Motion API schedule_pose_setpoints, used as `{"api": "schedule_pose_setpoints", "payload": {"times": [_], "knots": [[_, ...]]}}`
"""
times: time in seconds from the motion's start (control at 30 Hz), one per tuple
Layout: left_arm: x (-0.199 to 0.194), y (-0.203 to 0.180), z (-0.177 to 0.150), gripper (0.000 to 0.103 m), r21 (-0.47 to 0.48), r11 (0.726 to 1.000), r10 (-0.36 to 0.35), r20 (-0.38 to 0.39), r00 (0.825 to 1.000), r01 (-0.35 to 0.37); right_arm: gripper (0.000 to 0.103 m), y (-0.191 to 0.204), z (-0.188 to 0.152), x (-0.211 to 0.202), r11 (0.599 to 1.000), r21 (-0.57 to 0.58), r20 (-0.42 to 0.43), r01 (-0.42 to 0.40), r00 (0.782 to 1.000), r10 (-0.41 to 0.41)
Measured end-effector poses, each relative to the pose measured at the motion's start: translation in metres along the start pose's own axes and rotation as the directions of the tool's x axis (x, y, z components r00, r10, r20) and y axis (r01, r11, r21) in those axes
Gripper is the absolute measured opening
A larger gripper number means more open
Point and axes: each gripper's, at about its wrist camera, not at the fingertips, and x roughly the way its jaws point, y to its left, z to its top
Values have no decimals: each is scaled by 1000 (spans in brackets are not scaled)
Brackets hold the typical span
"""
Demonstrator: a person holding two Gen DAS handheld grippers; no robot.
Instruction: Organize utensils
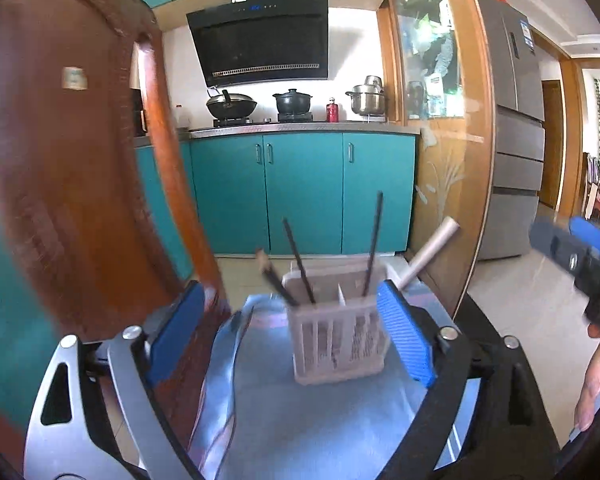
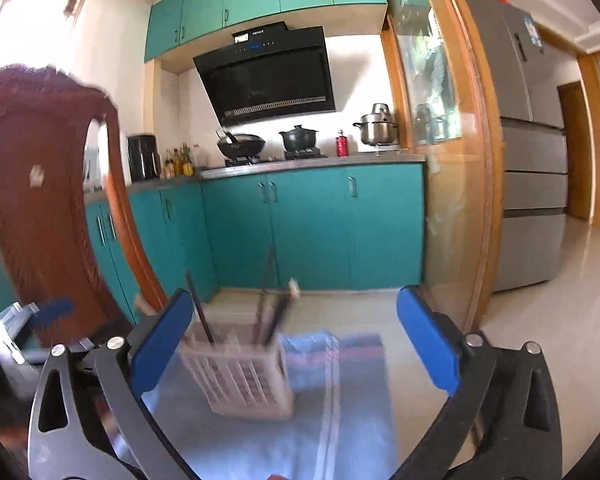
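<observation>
A white slotted utensil holder [image 1: 338,338] stands on a blue cloth [image 1: 300,412]. Dark chopsticks [image 1: 298,266] and a utensil with a thick pale handle [image 1: 430,250] stick up out of it. My left gripper [image 1: 292,338] is open and empty, its blue pads to either side of the holder, just short of it. My right gripper [image 2: 296,348] is open and empty, above and right of the holder [image 2: 240,376], which is blurred in the right wrist view. The right gripper also shows at the right edge of the left wrist view [image 1: 580,256].
A brown wooden chair back [image 1: 68,168] stands close on the left. A glass-panelled wooden door [image 1: 452,140] is on the right. Teal kitchen cabinets [image 1: 300,192] with pots on the stove lie behind. A grey fridge [image 1: 512,140] is at the far right.
</observation>
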Motion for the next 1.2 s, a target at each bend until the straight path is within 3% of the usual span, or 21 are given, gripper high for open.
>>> {"api": "schedule_pose_setpoints", "payload": {"times": [0.1,0.27,0.4,0.53,0.63,0.77,1.2], "knots": [[-43,-3,-22,95,-9,1000,-21,-2,1000,21,100,0,-32,-40,998,-27,-57,50,997,-51],[-109,-8,-56,99,2,1000,-13,0,1000,13,100,12,-68,-93,998,-41,-120,53,991,-57],[-141,-7,-73,99,20,1000,-21,-34,999,21,100,31,-81,-126,988,-144,-147,61,986,-83],[-164,-2,-84,99,16,1000,2,-35,999,-1,100,40,-86,-156,980,-188,-123,72,988,-96],[-171,2,-86,99,-3,1000,13,-35,999,-14,100,39,-84,-174,980,-187,-100,73,991,-93],[-177,2,-89,100,-9,999,-31,-54,998,30,100,37,-81,-189,981,-181,-74,73,993,-87],[-187,8,-90,100,-14,998,-69,-51,996,68,100,48,-80,-196,982,-172,-71,75,994,-88]]}}
